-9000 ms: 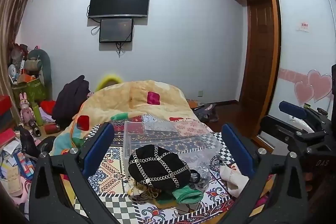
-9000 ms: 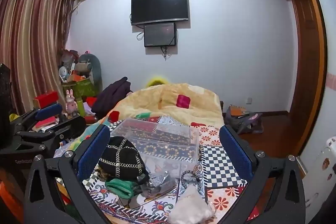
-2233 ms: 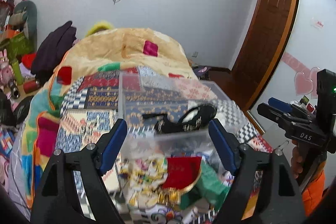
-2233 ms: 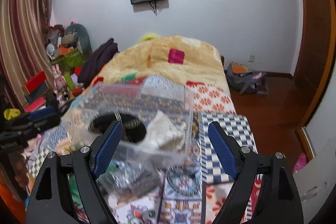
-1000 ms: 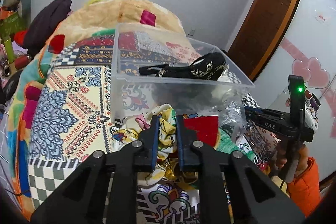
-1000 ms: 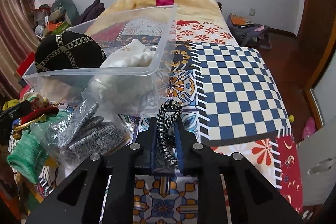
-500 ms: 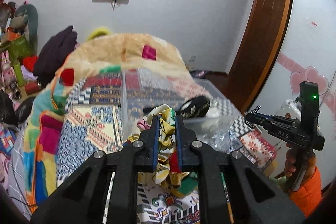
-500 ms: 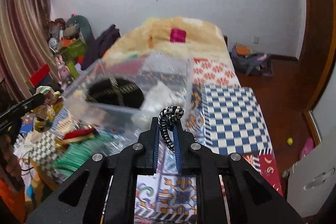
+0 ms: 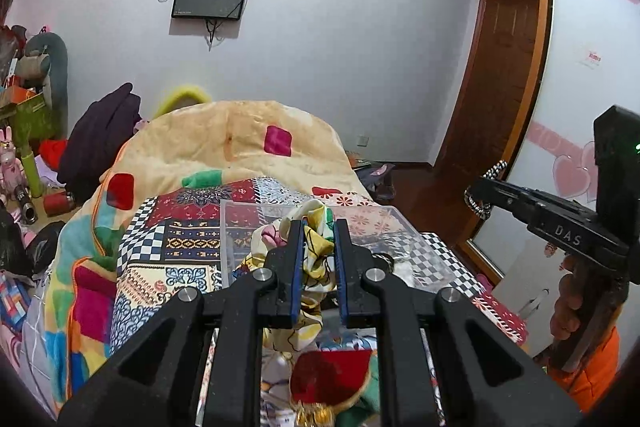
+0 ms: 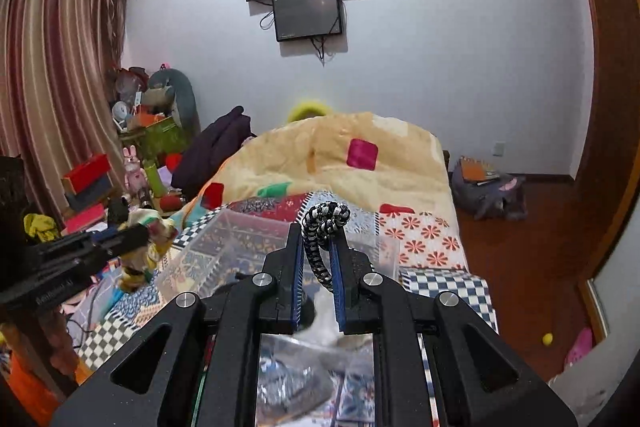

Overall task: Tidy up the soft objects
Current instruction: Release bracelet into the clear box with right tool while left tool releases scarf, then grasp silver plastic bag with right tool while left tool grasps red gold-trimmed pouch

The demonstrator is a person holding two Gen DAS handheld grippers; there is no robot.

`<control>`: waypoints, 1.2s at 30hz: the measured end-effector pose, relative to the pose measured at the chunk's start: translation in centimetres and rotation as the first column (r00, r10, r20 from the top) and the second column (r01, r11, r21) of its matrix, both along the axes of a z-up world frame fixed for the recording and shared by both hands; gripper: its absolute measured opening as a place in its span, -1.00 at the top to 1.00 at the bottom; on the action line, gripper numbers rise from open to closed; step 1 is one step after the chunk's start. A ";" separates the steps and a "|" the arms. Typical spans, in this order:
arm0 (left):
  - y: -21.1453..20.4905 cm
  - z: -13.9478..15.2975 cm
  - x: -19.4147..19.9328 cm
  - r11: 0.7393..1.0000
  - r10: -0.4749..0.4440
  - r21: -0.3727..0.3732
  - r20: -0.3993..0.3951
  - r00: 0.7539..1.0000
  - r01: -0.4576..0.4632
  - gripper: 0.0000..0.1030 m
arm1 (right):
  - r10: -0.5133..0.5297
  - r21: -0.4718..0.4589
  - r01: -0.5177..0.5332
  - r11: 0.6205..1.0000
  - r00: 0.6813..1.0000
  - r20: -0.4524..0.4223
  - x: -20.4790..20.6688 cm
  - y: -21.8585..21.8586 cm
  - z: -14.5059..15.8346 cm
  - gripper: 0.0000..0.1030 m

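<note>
My left gripper (image 9: 317, 227) is shut on a yellow patterned cloth (image 9: 314, 247) and holds it up above the near edge of the clear plastic bin (image 9: 384, 227) on the bed. My right gripper (image 10: 316, 231) is shut on a black-and-white braided band (image 10: 322, 227), raised above the bin (image 10: 240, 239). The right gripper also shows in the left wrist view (image 9: 480, 197), with the band hanging from its tip. The left gripper shows in the right wrist view (image 10: 148, 233) with the cloth. A red cloth (image 9: 328, 375) and a green one lie below my left gripper.
A patchwork quilt (image 9: 180, 239) covers the bed, with a yellow blanket (image 9: 240, 151) heaped behind the bin. A clear bag of grey items (image 10: 296, 387) lies under my right gripper. Clutter stands left of the bed (image 10: 96, 179). A wooden door (image 9: 500, 99) is at right.
Both grippers have risen a little and tilted up with their loads. The cloth and the band now hang higher over the bin than half a second ago.
</note>
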State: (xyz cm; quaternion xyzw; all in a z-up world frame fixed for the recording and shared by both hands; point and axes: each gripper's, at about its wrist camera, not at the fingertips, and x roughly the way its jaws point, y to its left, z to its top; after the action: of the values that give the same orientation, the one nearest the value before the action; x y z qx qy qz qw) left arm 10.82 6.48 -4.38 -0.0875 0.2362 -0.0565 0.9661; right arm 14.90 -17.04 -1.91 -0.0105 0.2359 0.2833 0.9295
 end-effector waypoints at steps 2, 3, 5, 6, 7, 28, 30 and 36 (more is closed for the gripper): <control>0.0 -0.5 1.0 1.000 0.003 0.004 -0.015 1.000 -0.003 0.74 | 0.002 -0.013 -0.002 1.000 1.000 -0.018 1.0 0.8 -0.6 0.77; 0.0 -0.7 1.5 1.000 0.002 0.003 -0.023 1.000 -0.002 0.74 | 0.002 -0.021 -0.003 1.000 1.000 -0.031 1.4 1.1 -1.1 0.77; -0.1 -1.5 2.6 1.000 0.002 0.007 -0.045 0.999 -0.001 0.74 | 0.001 -0.038 -0.003 0.999 0.998 -0.063 2.1 1.7 -1.9 0.77; -0.2 -1.9 2.9 1.000 0.001 0.010 -0.055 0.998 -0.001 0.74 | 0.001 -0.048 -0.005 0.999 0.996 -0.084 2.7 2.0 -2.7 0.77; -0.2 -2.3 3.5 1.000 0.000 0.012 -0.069 0.998 0.001 0.74 | -0.001 -0.058 -0.005 0.998 0.995 -0.101 3.1 2.2 -3.3 0.77; -0.5 -4.9 5.7 0.999 -0.036 -0.020 -0.152 0.988 0.034 0.12 | -0.051 -0.177 0.024 0.984 0.987 -0.150 4.7 2.5 -6.4 -0.33; -0.4 -4.2 5.0 0.999 -0.030 -0.018 -0.131 0.991 0.028 -0.03 | -0.048 -0.158 0.026 0.987 0.989 -0.138 4.3 2.0 -5.8 -0.43; -0.6 -1.8 2.2 1.000 -0.022 -0.013 -0.069 0.997 0.021 -0.46 | -0.026 -0.080 0.017 0.997 0.994 -0.110 2.1 0.4 -3.2 -0.60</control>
State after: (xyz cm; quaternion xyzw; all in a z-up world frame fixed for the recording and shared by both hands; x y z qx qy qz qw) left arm 13.05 5.92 -6.19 -0.0928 0.2698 -0.0652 0.9562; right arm 17.03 -16.62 -5.15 -0.0291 0.2982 0.2637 0.9169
